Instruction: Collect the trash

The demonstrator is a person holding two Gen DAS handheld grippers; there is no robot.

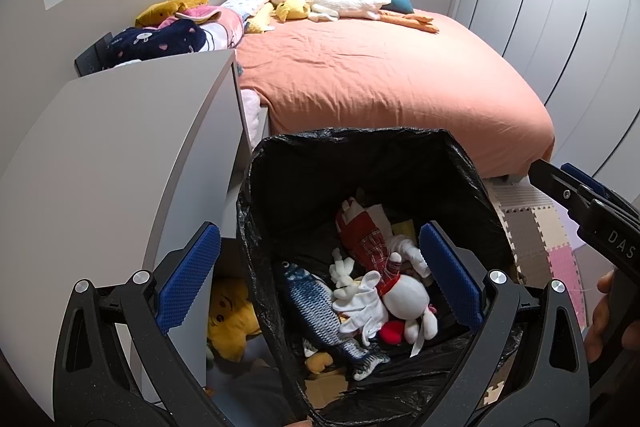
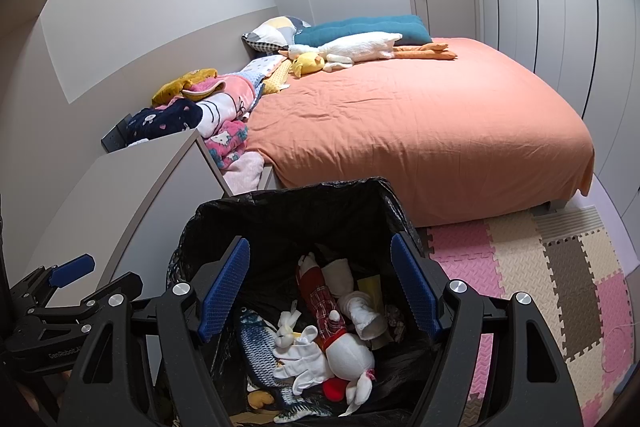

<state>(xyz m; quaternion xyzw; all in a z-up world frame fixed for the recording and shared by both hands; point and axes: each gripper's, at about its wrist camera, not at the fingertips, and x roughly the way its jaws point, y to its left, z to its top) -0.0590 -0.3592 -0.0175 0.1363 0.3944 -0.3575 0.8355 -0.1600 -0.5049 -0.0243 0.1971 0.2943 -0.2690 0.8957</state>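
Note:
A bin lined with a black trash bag [image 1: 320,155] [image 2: 288,203] stands on the floor below both grippers. Inside lie a blue fish toy [image 1: 316,311] [image 2: 260,351], a white plush doll in red clothes [image 1: 400,291] [image 2: 344,343], white gloves [image 1: 360,303] [image 2: 300,359] and other soft items. My left gripper [image 1: 320,279] is open and empty above the bin. My right gripper [image 2: 320,291] is open and empty above the bin too. The right gripper shows at the right edge of the left wrist view [image 1: 592,211].
A grey cabinet [image 1: 120,155] [image 2: 132,179] stands left of the bin, with a yellow plush [image 1: 228,319] below it. An orange bed [image 1: 380,67] [image 2: 420,115] with plush toys, pillows and folded blankets lies behind. Foam floor mats [image 2: 540,267] lie to the right.

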